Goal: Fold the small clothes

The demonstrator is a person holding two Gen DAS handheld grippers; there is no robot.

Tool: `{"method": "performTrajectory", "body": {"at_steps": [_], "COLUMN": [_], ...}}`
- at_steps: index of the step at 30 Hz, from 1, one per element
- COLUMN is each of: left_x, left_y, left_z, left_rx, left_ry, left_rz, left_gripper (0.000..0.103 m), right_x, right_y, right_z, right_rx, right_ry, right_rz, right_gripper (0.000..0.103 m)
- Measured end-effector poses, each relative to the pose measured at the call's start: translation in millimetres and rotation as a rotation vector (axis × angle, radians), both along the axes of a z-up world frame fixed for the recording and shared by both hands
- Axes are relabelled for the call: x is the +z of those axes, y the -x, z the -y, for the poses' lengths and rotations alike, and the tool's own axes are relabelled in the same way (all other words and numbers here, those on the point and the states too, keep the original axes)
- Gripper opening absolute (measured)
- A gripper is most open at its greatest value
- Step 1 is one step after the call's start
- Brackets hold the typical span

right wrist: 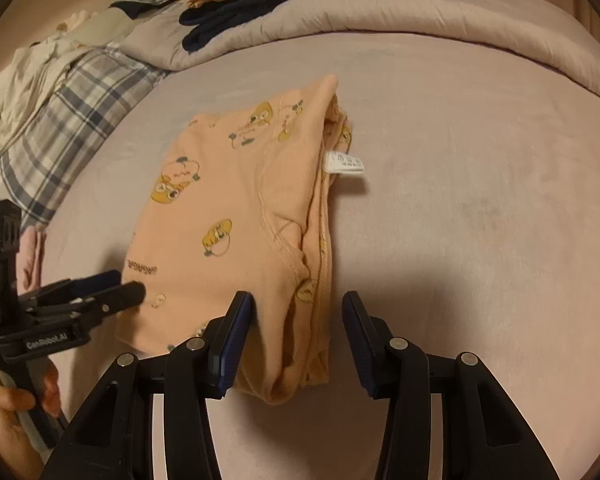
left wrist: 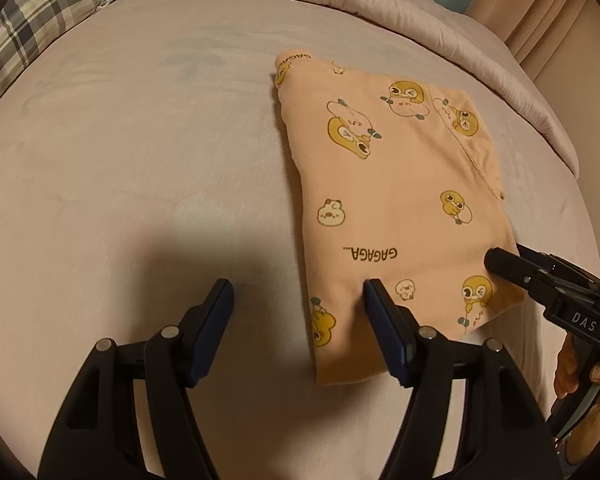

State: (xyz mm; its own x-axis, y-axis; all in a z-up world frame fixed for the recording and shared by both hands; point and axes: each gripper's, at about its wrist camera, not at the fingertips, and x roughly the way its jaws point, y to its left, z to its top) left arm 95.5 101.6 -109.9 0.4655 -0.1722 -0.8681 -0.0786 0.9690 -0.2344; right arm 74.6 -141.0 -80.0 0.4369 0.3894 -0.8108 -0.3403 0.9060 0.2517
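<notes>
Nearest the lens in the left wrist view, the left gripper (left wrist: 298, 294) fills the lower frame with its jaws standing apart and nothing clamped: its left finger sits over the bare sheet, its right fingertip over the near left part of the folded peach garment (left wrist: 396, 200). That garment, printed with yellow ducks and the word GAGAGA, lies flat on the pale bed sheet (left wrist: 140, 140) right of centre. At the right edge the right gripper (left wrist: 496, 260) reaches in, its tip at the garment's near right edge. In the right wrist view, a plaid pillowcase (right wrist: 72, 112) lies at upper left, with dark clothes (right wrist: 236, 12) on the rumpled duvet (right wrist: 420, 12) along the top. Lower left, a hand (right wrist: 16, 400) holds the left gripper. At centre the garment's thick folded edge, with a white care label (right wrist: 346, 162), runs down between the right gripper's parted fingers, whose pads do not press it.
</notes>
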Motion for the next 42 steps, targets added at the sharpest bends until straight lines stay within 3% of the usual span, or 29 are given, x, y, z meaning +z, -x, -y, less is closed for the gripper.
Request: {"method": "performTrajectory", "body": {"at_steps": [16,17,19,22,25,28,34,42], "left_x": [18.6,20.9,29.8,43.2,59.4,71.1,92.9,110.9], "left_y": [26.2,27.6,33.1,41.8,50.8,52.8,67.9,79.1], "left_z": [-3.8,-4.9,-6.8,-7.0,-5.0,0.1,7.7,11.8], "left_rx": [0.038,0.044,0.062,0.082,0.096,0.092,0.093,0.096], "left_ry": [-0.014,-0.014,-0.016,-0.032,-0.062,-0.081,-0.132,-0.138], "left_rz": [0.018,0.021,0.033,0.066,0.099,0.118,0.132,0.142], "left_gripper": [0.067,0.07,0.089,0.096,0.102,0.102,0.102,0.102], "right_x": [11.6,13.1,19.2,28.7,37.7,46.3,64.7,92.4], "right_y": [26.0,28.1,34.7,44.7,53.4,60.8,74.1,90.8], "right_z": [-1.8,-2.9,-6.0,-9.7,-11.5,-14.5,-20.0,-19.8], "right_rx": [0.029,0.034,0.046,0.063,0.087,0.102,0.126,0.131], "right_ry": [0.039,0.039,0.045,0.05,0.045,0.043,0.041,0.012], "right_rz": [0.029,0.035,0.054,0.089,0.114,0.142,0.193,0.259], "right_gripper": [0.047,0.047,0.048,0.06,0.062,0.072,0.08,0.091]}}
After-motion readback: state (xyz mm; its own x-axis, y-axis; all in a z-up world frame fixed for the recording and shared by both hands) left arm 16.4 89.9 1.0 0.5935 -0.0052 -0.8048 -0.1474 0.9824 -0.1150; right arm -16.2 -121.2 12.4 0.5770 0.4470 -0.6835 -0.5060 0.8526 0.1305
